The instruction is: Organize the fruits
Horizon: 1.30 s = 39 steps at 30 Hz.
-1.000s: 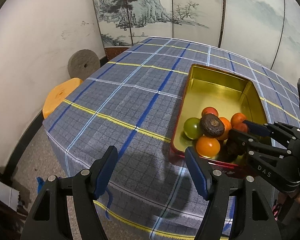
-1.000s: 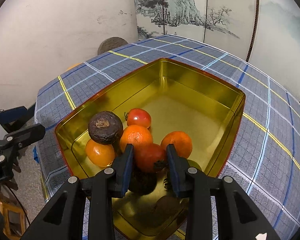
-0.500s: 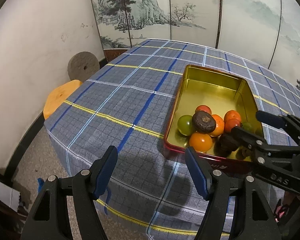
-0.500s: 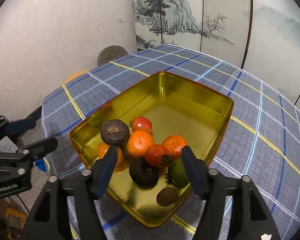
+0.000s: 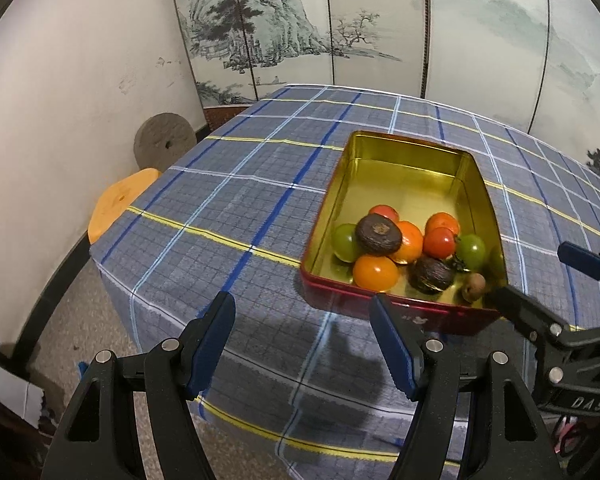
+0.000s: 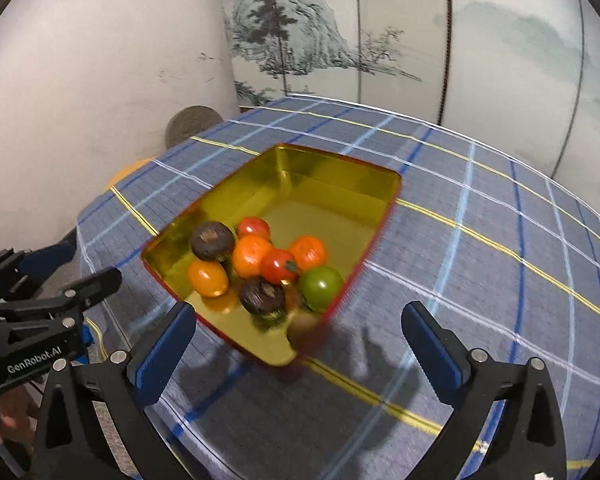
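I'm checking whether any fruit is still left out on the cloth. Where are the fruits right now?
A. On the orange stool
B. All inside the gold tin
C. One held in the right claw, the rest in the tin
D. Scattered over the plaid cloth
B: every fruit, such as the red tomato and green one, lies in the gold tin; the right claw is open and empty.

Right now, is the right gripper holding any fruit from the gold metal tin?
No: the right gripper stands wide open and empty, with the fruit lying inside the gold metal tin.
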Tool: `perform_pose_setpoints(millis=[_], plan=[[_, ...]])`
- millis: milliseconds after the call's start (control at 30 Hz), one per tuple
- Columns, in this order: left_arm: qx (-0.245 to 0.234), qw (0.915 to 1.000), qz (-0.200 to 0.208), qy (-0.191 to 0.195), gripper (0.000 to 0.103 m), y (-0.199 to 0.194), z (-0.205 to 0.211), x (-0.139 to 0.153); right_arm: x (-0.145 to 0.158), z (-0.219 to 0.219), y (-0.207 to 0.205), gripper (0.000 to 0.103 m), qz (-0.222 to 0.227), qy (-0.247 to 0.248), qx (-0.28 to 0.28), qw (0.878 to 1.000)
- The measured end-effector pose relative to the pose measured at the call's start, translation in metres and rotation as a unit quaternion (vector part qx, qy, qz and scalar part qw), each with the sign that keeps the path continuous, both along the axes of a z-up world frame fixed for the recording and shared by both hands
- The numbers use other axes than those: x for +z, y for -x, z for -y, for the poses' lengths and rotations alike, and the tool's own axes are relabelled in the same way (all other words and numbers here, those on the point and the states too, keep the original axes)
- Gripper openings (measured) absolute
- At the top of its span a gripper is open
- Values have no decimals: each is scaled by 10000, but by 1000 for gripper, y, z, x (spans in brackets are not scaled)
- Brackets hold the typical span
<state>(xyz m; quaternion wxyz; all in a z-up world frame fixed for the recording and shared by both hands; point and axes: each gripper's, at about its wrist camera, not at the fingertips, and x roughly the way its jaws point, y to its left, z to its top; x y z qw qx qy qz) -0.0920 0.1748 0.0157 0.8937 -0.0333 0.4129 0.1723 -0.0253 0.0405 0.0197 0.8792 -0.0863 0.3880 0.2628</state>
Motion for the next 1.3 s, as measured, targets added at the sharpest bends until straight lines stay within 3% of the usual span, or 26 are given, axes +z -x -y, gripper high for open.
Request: perform_pose_setpoints(millis=[533,1300], plan=[[-102,9999,-4,-28,70,2,15,-3,-22,4,23,102,-106,422,-132,9990],[-205,9998,-36,-47,70,2,26,-7,-35,2,23,102,-278,482,-261,9981]])
